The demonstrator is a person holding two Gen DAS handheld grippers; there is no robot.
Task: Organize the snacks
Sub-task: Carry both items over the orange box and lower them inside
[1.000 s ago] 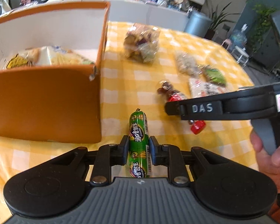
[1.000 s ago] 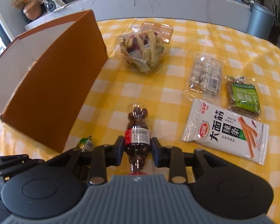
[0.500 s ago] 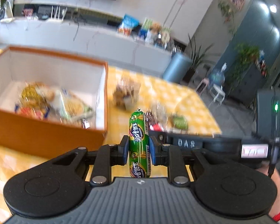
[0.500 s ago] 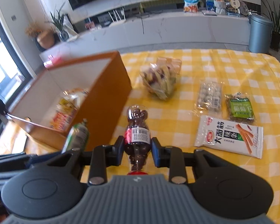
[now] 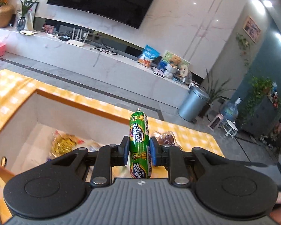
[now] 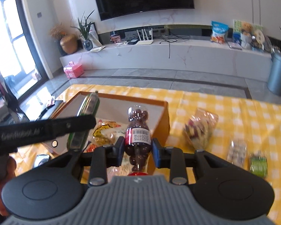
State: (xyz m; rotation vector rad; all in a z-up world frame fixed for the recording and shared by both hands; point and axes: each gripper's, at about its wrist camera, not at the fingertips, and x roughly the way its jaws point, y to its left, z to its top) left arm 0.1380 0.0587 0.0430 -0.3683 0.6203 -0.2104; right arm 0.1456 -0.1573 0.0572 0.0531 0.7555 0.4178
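My left gripper [image 5: 139, 151] is shut on a green sausage stick [image 5: 139, 135], held in the air above the orange box [image 5: 78, 104]. The box holds yellow snack bags [image 5: 65, 143]. My right gripper [image 6: 138, 151] is shut on a small clear bottle of dark chocolate balls [image 6: 138, 129], held above the box's right end [image 6: 163, 123]. The left gripper's body [image 6: 41, 130] and its sausage [image 6: 88, 108] show in the right wrist view, left of the bottle.
On the yellow checked tablecloth [image 6: 243, 112] right of the box lie a clear bag of mixed snacks [image 6: 201, 127], a clear pack [image 6: 237, 151] and a green pack [image 6: 258, 166]. A phone [image 6: 41, 159] lies left of the box.
Both grippers have lifted their snacks off the table and moved left to above the box. Both views have tilted up toward the room.
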